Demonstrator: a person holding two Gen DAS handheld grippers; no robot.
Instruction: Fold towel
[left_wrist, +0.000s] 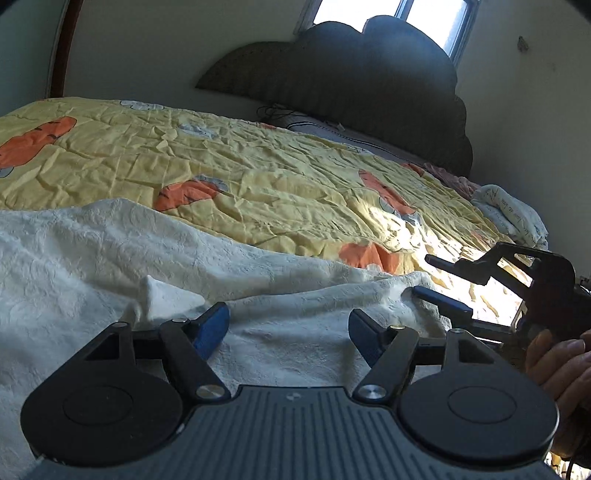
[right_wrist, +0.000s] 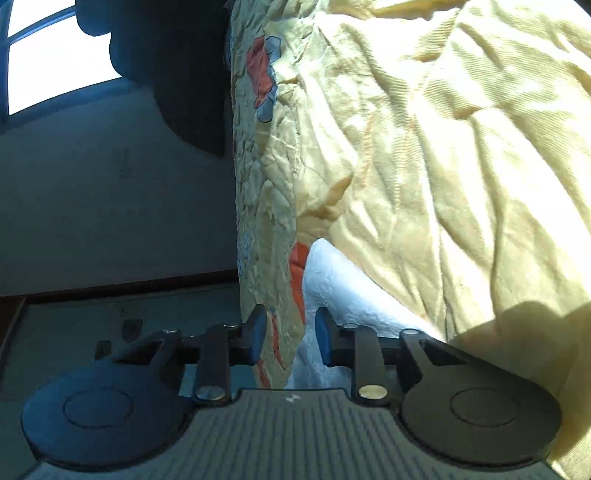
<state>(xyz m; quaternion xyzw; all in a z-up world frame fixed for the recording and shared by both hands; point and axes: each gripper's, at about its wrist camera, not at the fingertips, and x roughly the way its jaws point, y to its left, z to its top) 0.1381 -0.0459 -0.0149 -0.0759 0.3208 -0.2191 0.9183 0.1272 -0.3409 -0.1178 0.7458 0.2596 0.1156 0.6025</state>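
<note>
Zero folds done; towel (left_wrist: 110, 258) lay rumpled on quilt (left_wrist: 258, 173).
Left gripper (left_wrist: 288, 328) gaped empty over towel; right gripper (right_wrist: 291, 339) narrowed around towel's corner, clamp unclear.

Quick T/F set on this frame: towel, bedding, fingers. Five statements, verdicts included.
1. The towel is white. True.
2. The left gripper has its fingers clamped on the towel. False: they stand wide apart over it, gripping nothing.
3. The quilt is plain blue. False: it is yellow with orange prints.
4. A window sits behind the headboard. True.
5. The right gripper is at the towel's corner. True.
</note>
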